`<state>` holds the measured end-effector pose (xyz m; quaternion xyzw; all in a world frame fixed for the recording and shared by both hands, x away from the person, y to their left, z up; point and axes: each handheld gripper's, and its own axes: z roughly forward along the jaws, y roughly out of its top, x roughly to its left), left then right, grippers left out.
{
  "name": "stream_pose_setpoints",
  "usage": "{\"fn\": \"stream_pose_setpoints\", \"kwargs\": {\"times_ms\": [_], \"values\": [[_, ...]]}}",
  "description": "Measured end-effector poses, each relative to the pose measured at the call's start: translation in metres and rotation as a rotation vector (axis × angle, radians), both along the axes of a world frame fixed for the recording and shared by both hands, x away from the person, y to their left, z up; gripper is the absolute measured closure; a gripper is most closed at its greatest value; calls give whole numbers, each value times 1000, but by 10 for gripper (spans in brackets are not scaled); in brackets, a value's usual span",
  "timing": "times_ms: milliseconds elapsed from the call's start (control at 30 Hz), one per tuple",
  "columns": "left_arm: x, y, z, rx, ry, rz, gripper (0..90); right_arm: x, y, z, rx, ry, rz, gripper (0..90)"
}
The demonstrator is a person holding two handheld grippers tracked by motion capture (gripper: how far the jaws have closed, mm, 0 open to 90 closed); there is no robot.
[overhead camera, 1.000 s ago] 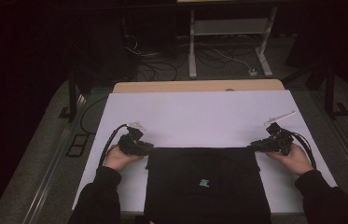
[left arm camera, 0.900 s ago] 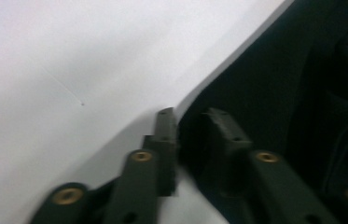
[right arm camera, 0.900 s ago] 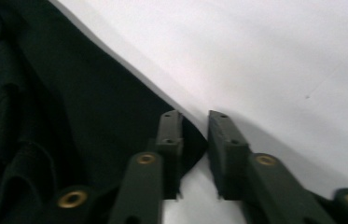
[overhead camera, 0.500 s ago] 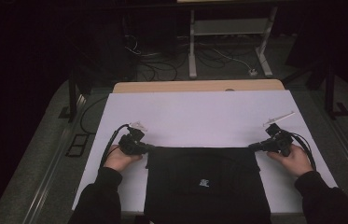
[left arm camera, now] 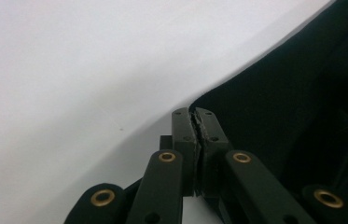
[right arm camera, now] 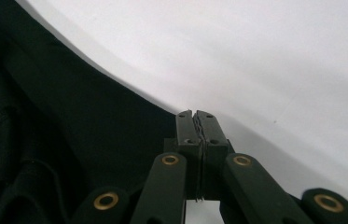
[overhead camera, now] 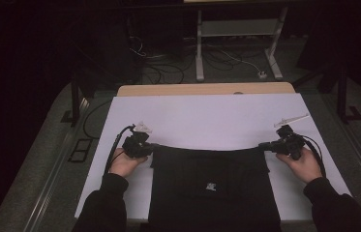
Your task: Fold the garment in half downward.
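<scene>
A black garment [overhead camera: 212, 193] lies flat on the white table cover [overhead camera: 207, 116], near the front edge, with a small white label at its middle. My left gripper [overhead camera: 150, 146] is shut on the garment's far left corner. In the left gripper view the jaws [left arm camera: 193, 112] meet with the cloth's [left arm camera: 279, 93] corner pinched at their tips. My right gripper [overhead camera: 263, 145] is shut on the far right corner. In the right gripper view its jaws [right arm camera: 196, 114] are pressed together on the cloth's [right arm camera: 69, 116] edge. The far hem runs in a shallow curve between the two grippers.
The white cover stretches bare beyond the garment to a wooden table edge [overhead camera: 202, 89]. Behind the table are floor cables [overhead camera: 168, 63] and a white metal stand [overhead camera: 236, 29]. Dark floor drops away on both sides.
Both hands stay in nearly the same places. The garment's far hem now hangs between the two grippers in a slight curve instead of lying straight.
</scene>
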<state>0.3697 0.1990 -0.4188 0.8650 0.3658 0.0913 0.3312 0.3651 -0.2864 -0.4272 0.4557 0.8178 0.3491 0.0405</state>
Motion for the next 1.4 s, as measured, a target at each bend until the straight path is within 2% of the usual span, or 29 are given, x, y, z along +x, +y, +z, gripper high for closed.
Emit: {"fn": "stream_pose_setpoints", "kwargs": {"times_ms": [233, 267, 467, 533, 900, 1133, 1267, 1400], "values": [[2, 0, 9, -3, -14, 9, 868, 2, -5, 6, 36, 1, -29, 878], [2, 0, 10, -2, -14, 14, 868, 2, -6, 7, 26, -7, -29, 878], [4, 0, 15, 4, -17, 22, 867, 8, -8, 17, 49, -18, -16, 877], [6, 2, 16, -8, -22, 30, 867, 10, -7, 18, 42, -15, -14, 877], [22, -1, 28, 6, -25, 57, 867, 17, -11, 25, 42, -18, -51, 877], [30, -1, 29, 1, -15, 76, 867, 22, -10, 31, 41, -36, -63, 877], [34, 1, 30, -2, -18, 76, 867, 27, -9, 34, 33, -33, -62, 877], [36, 3, 31, -10, -18, 81, 867, 32, -9, 35, 48, -31, -69, 877]]}}
